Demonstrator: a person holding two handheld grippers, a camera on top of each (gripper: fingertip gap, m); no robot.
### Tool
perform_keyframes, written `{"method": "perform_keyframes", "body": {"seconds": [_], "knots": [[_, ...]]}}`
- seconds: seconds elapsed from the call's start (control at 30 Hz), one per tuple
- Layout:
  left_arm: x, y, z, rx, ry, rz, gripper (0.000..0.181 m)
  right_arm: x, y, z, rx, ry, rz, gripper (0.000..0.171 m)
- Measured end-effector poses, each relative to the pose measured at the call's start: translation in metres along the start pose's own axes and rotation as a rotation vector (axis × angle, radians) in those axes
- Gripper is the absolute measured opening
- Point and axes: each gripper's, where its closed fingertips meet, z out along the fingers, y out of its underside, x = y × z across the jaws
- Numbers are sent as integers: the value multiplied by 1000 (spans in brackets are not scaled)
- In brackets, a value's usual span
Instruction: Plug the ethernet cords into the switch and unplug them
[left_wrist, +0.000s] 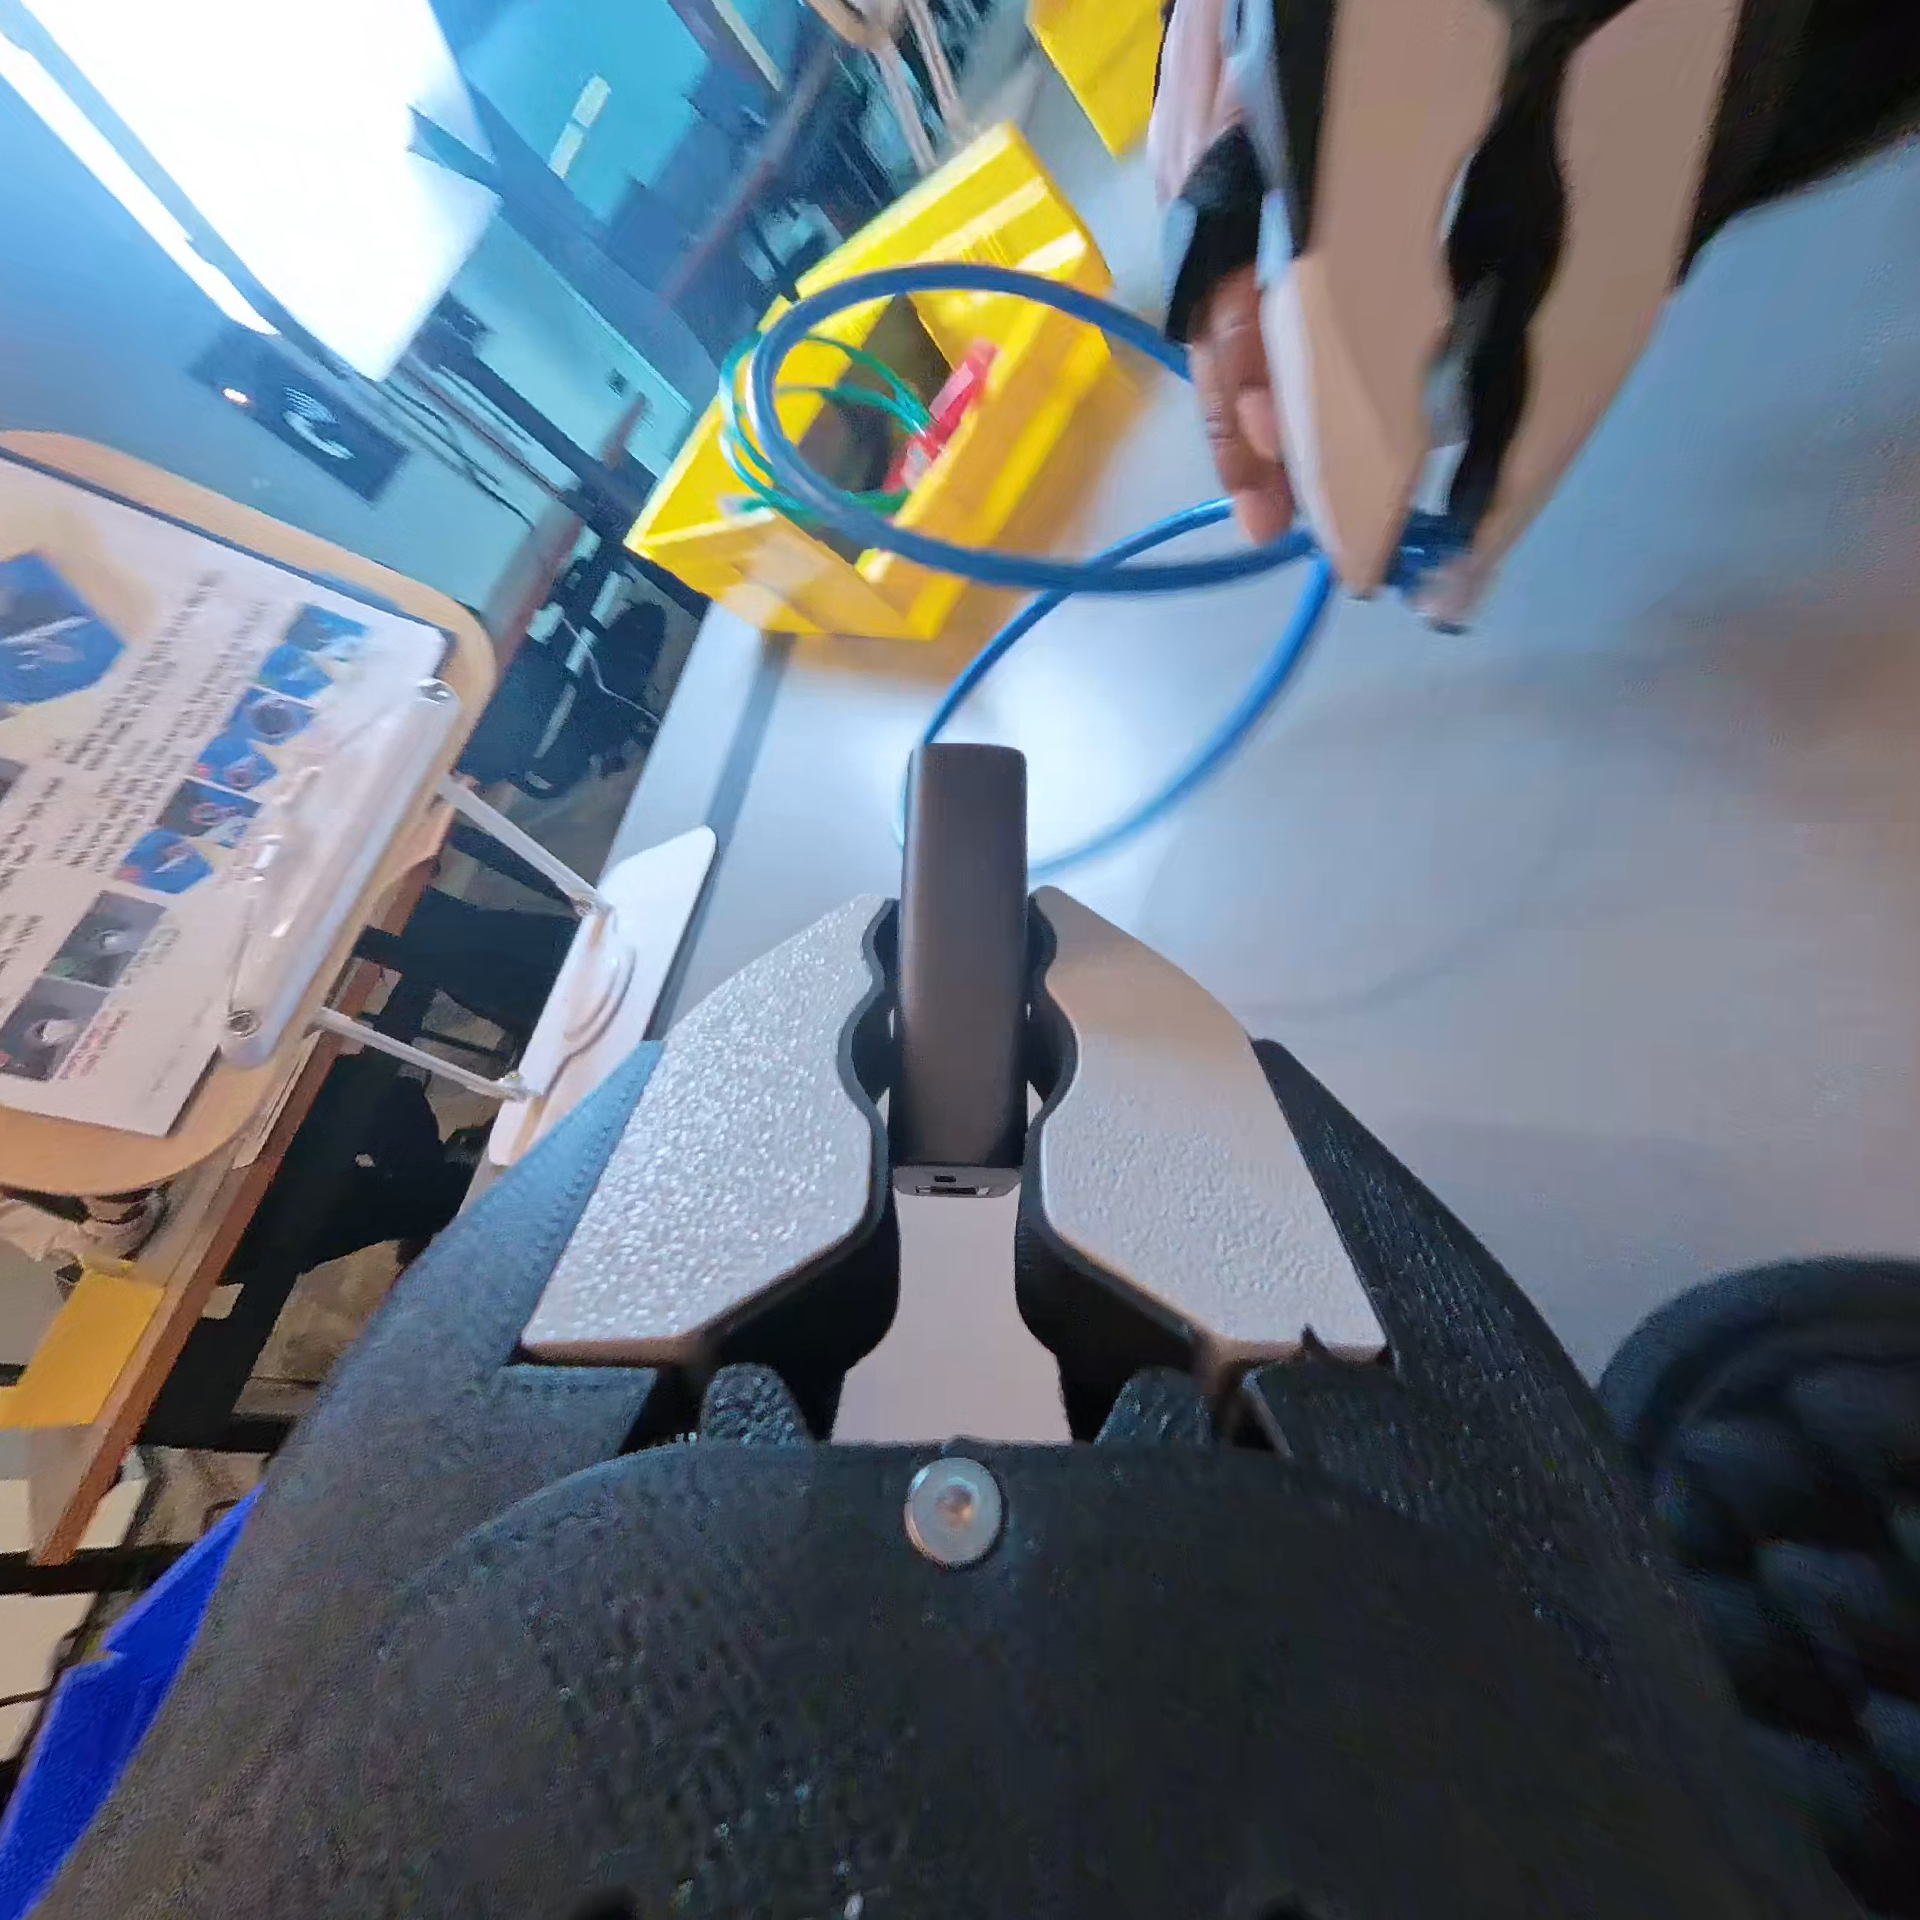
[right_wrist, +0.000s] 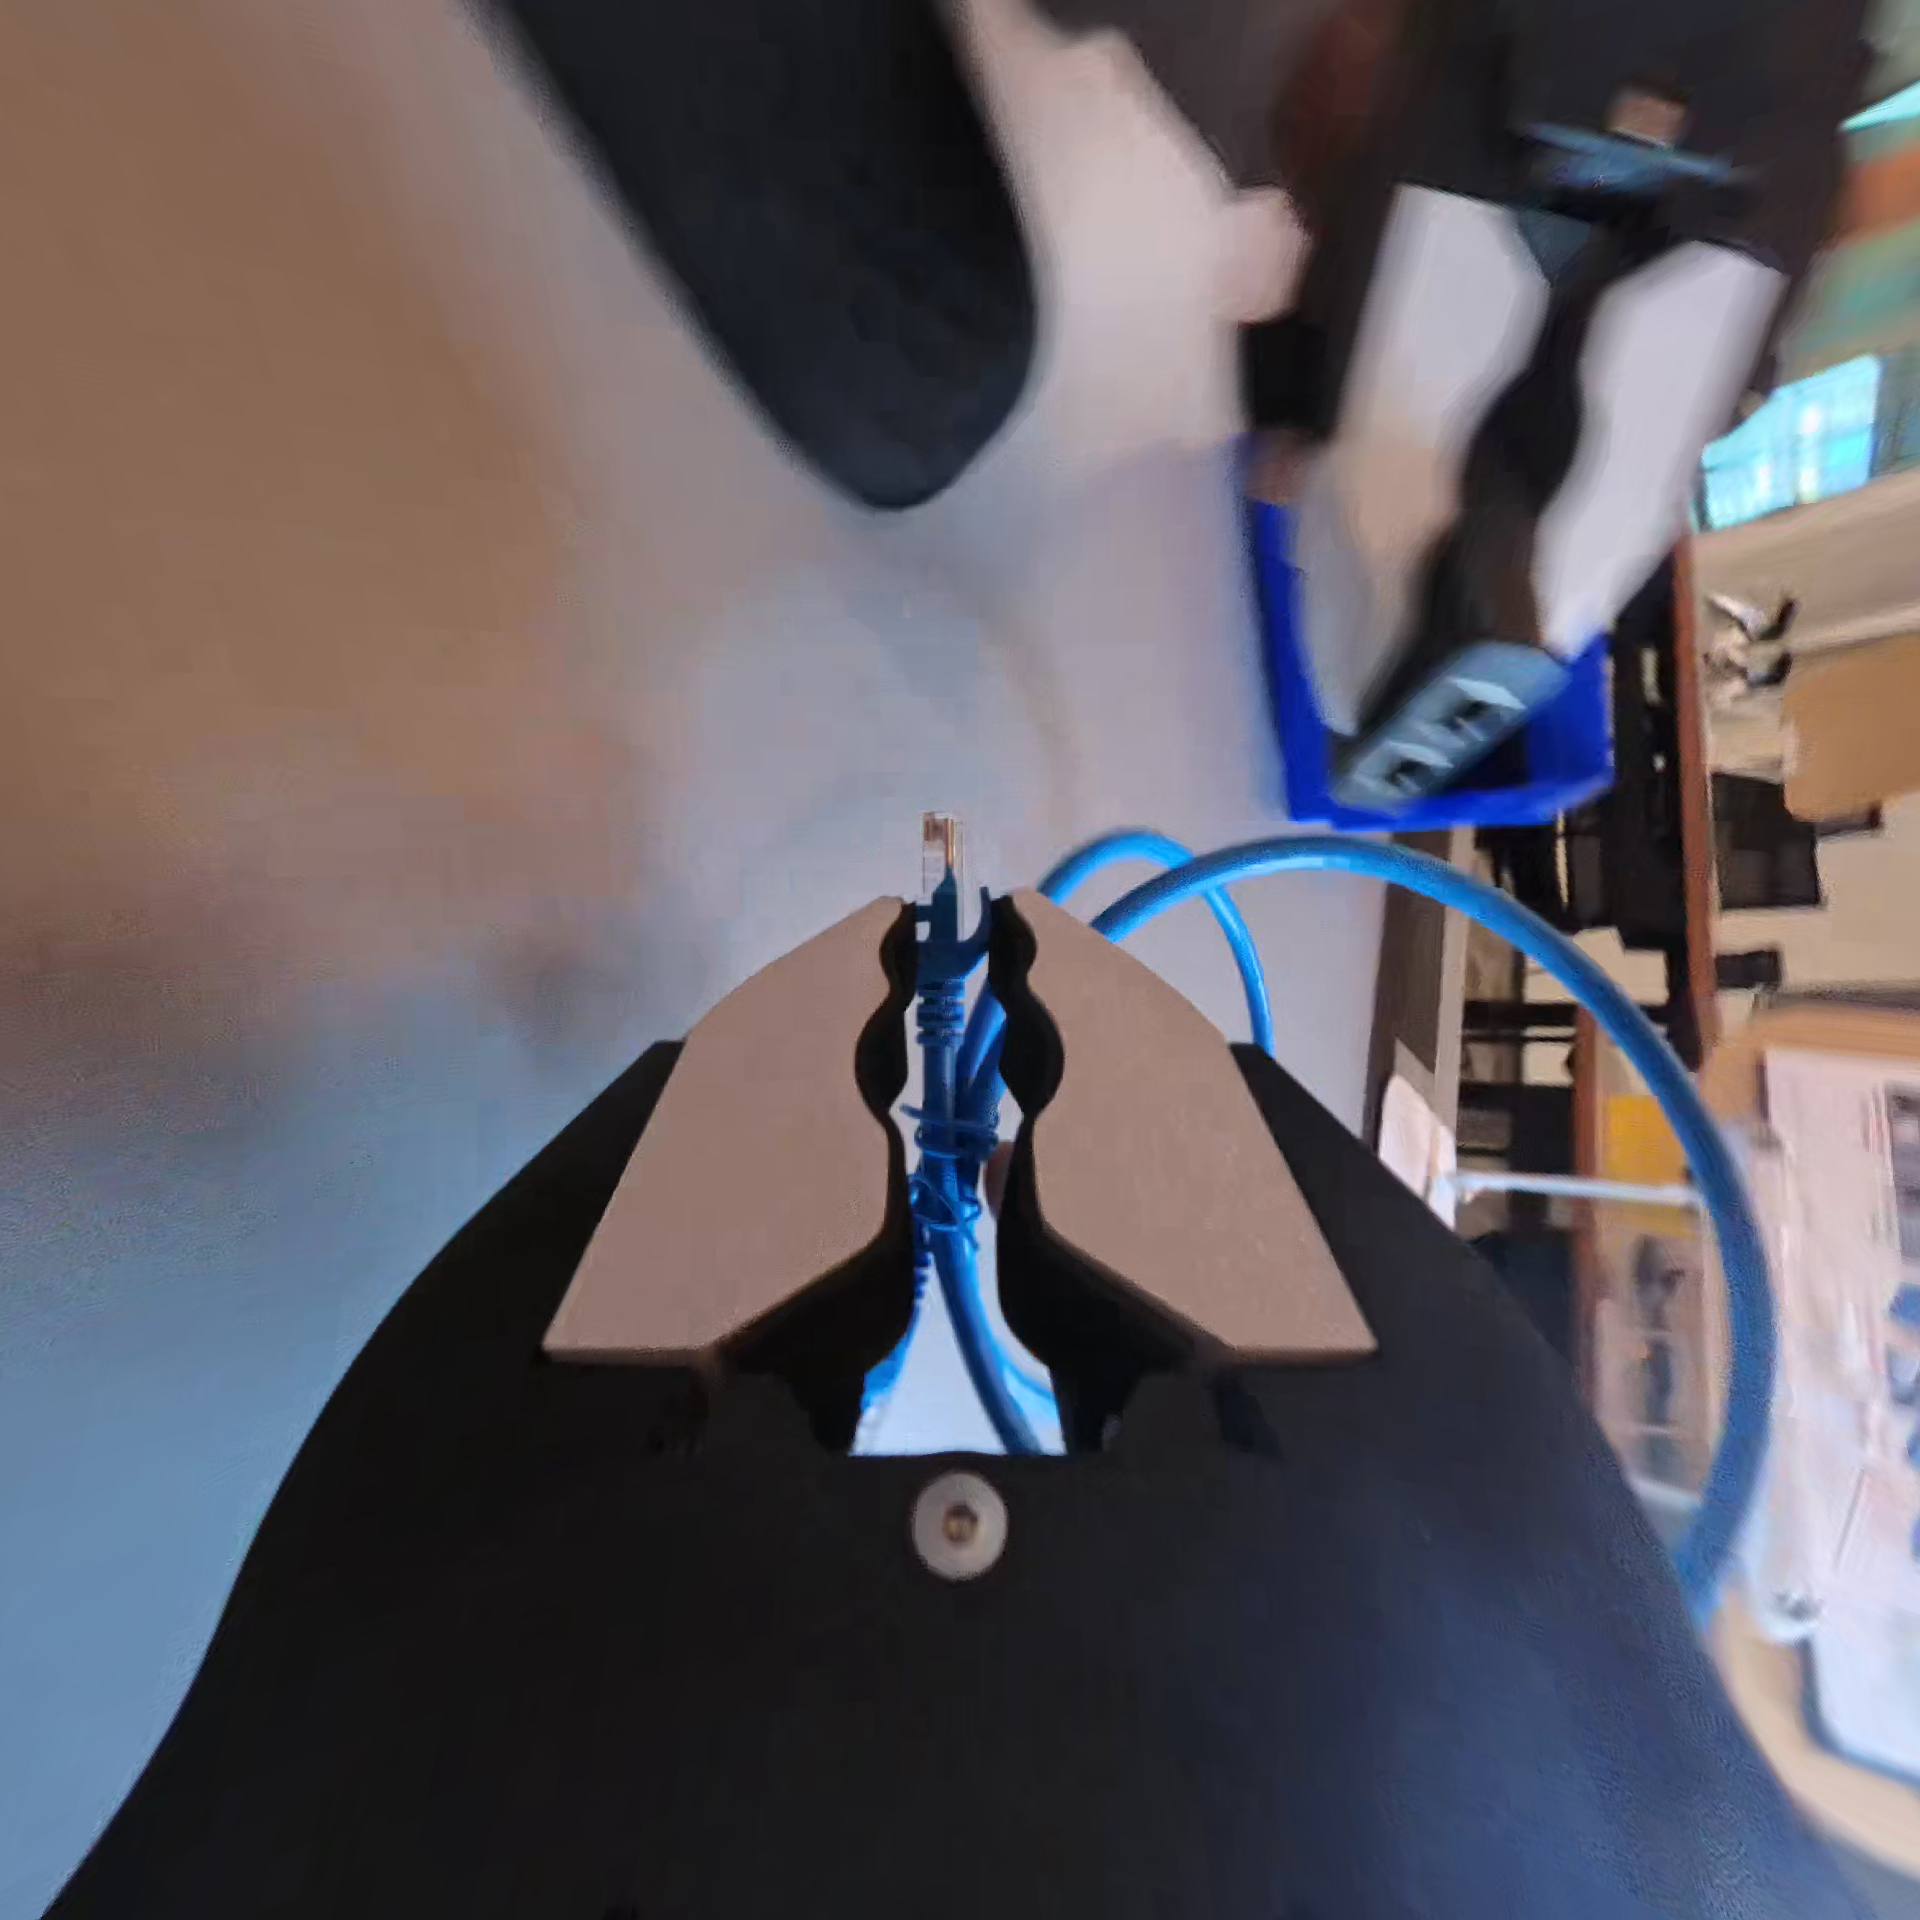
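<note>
My left gripper (left_wrist: 961, 914) is shut on the switch (left_wrist: 961, 831), a narrow dark grey box held edge-on and sticking out past the fingertips. In the right wrist view the switch (right_wrist: 1444, 727) shows its row of ports in the left gripper (right_wrist: 1496, 644) at the upper right. My right gripper (right_wrist: 951, 909) is shut on the blue ethernet cord (right_wrist: 1558, 914) just behind its clear plug (right_wrist: 940, 842), which pokes forward. The plug is well apart from the switch. In the left wrist view the right gripper (left_wrist: 1408, 582) holds the looped cord (left_wrist: 935, 551) at the upper right.
A blue tray (right_wrist: 1299, 644) lies behind the switch. Yellow bins (left_wrist: 966, 416) holding wires stand at the back of the grey table (left_wrist: 1558, 935). A sign on a stand (left_wrist: 208, 810) is at the left table edge. A blurred dark shape (right_wrist: 831, 260) hangs above. Across from one pair of fingers to the other is roughly 11 cm. Left tips and right tips are each some 15 cm from the blurred dark shape (right_wrist: 831, 260).
</note>
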Motion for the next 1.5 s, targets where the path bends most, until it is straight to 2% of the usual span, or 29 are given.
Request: {"method": "perform_keyframes", "body": {"seconds": [0.03, 0.17, 0.33, 0.5, 0.63, 0.77, 0.9, 0.97, 1.03, 1.1, 1.2, 1.33, 1.4, 1.5], "knots": [[-4, -5, -2, 37, -22, -30, 21, 20, 0, -10, 42, 49, 64, 14], [-5, -4, 7, 55, -62, -49, 21, 73, 26, -45, 102, 221, 280, 14], [15, 10, 25, 0, 4, -50, 21, 103, 85, -77, -84, 402, 402, 14], [17, 3, 27, 49, 19, -112, 21, 148, 125, -133, -206, 594, 520, 14], [20, 8, 29, 39, 36, -128, 21, 180, 178, -159, -325, 626, 681, 14], [25, 10, 30, 21, 53, -109, 21, 187, 233, -151, -426, 581, 844, 14], [26, 11, 29, 22, 61, -114, 21, 144, 291, -115, -564, 446, 1036, 14], [27, 13, 30, 19, 67, -119, 21, 133, 303, -107, -579, 432, 1041, 17], [28, 14, 31, 13, 71, -118, 21, 137, 302, -113, -576, 451, 1042, 24], [30, 15, 31, 7, 75, -113, 21, 154, 288, -126, -463, 500, 1076, 26], [31, 14, 32, 4, 77, -100, 21, 174, 269, -152, -325, 575, 1095, 26], [33, 12, 33, 13, 74, -101, 21, 183, 249, -176, -279, 619, 1051, 24], [32, 6, 33, 44, 73, -124, 21, 185, 221, -171, -205, 559, 989, 24], [30, -16, 29, 155, 88, -202, 21, 185, 153, -143, -28, 435, 768, 24]]}}
